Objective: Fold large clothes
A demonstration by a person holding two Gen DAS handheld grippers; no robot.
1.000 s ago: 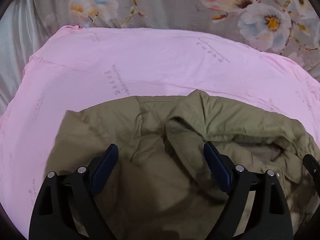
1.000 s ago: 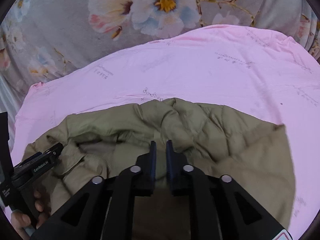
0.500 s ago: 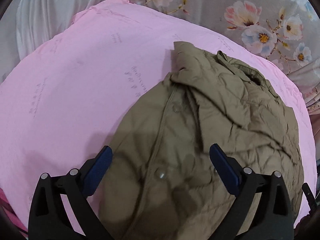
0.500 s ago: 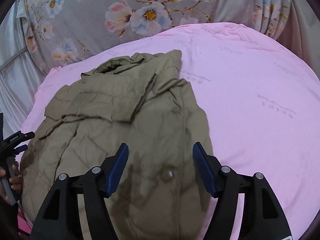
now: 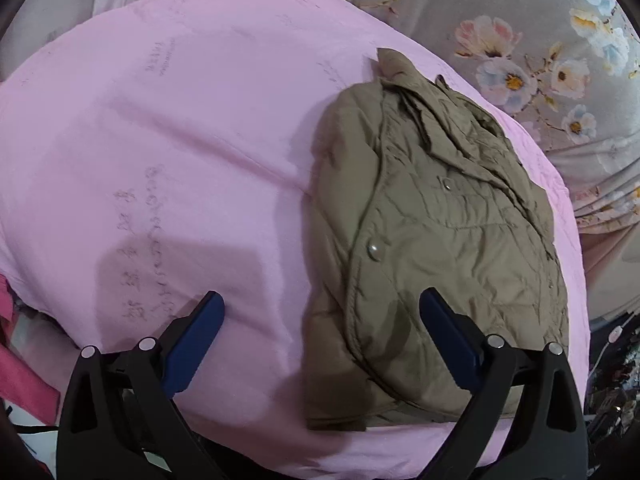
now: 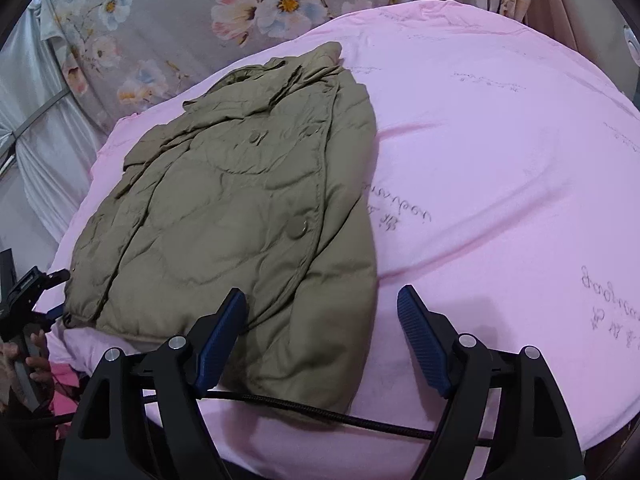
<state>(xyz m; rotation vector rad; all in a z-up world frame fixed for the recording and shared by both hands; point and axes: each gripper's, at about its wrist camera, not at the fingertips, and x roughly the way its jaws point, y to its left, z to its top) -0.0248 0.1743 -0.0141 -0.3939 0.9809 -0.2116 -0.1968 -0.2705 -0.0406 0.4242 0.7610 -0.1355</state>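
Olive-green quilted puffer jacket w/ snap buttons lies folded lengthwise on the pink printed bedsheet, collar toward the grey floral fabric backdrop. Left gripper: blue-padded fingers spread wide, holding nothing; right pad is over the jacket's near hem, left pad over bare sheet. Right gripper: also spread wide, empty, above the jacket's near corner and sheet. Black braided cable crosses the sheet's near edge, below the right gripper.
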